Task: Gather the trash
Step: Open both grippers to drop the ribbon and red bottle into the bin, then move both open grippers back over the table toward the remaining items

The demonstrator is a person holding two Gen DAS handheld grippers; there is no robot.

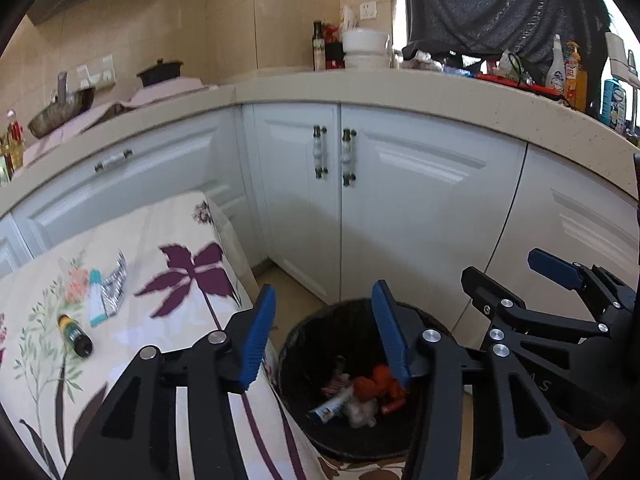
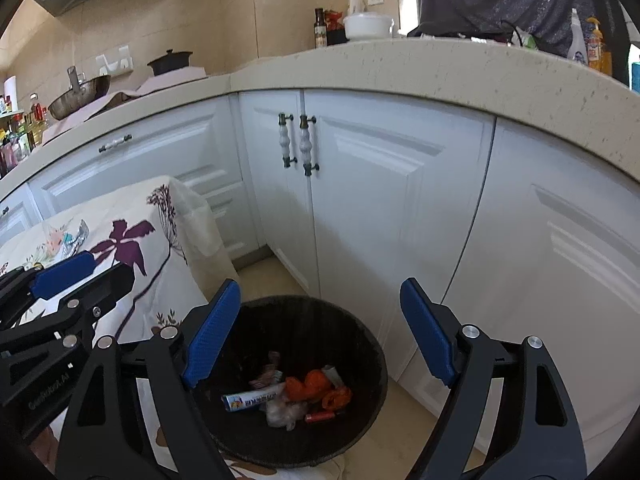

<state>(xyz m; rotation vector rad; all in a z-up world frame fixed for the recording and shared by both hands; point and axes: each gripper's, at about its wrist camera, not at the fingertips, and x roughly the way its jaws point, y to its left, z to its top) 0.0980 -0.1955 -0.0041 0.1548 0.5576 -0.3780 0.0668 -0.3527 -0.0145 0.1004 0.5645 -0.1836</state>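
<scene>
A black trash bin [image 1: 304, 344] [image 2: 360, 344] stands on the floor beside the table and holds orange peel [image 2: 316, 390], a white tube [image 2: 252, 400] and other scraps. My left gripper [image 1: 324, 320] is open and empty above the bin's left rim. My right gripper [image 2: 320, 328] is open and empty above the bin; it also shows in the left wrist view [image 1: 516, 276]. On the flowered tablecloth [image 1: 168, 320] lie a small dark bottle [image 1: 75, 335], a teal-capped tube [image 1: 96, 304] and a foil blister pack [image 1: 114, 286].
White cabinet doors [image 1: 400, 208] under a beige counter [image 1: 400, 84] rise close behind the bin. The counter carries a wok, a pot, bowls and bottles. A person in dark clothing [image 1: 500, 4] stands behind the counter.
</scene>
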